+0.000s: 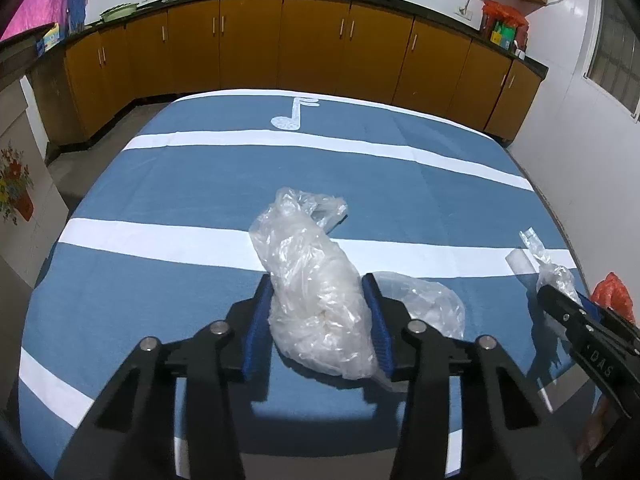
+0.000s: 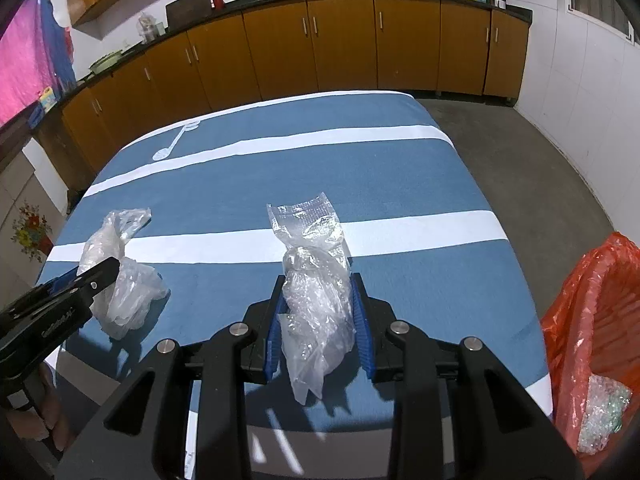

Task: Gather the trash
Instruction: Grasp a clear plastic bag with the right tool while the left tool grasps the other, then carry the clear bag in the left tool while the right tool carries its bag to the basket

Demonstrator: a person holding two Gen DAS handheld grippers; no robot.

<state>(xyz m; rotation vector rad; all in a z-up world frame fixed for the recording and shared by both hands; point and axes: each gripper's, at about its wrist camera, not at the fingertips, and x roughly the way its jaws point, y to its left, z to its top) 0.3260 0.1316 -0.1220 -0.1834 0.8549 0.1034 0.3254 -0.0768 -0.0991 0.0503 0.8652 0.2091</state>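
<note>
My left gripper [image 1: 318, 284] is shut on a crumpled clear plastic bag [image 1: 308, 276], which hangs between its blue pads just above the blue striped cloth [image 1: 160, 184]. My right gripper [image 2: 318, 280] is shut on a second clear plastic wrapper [image 2: 316, 280] with a dotted strip at its top. In the right wrist view the left gripper [image 2: 96, 276] and its bag [image 2: 120, 272] show at the left. In the left wrist view the right gripper [image 1: 560, 300] and its wrapper [image 1: 548, 268] show at the far right.
An orange-lined trash bin [image 2: 592, 320] stands off the table's right edge with crumpled plastic [image 2: 604, 412] inside; it also shows in the left wrist view [image 1: 612, 296]. Brown cabinets [image 1: 280, 44] run along the far walls. Grey floor [image 2: 520, 152] lies to the right.
</note>
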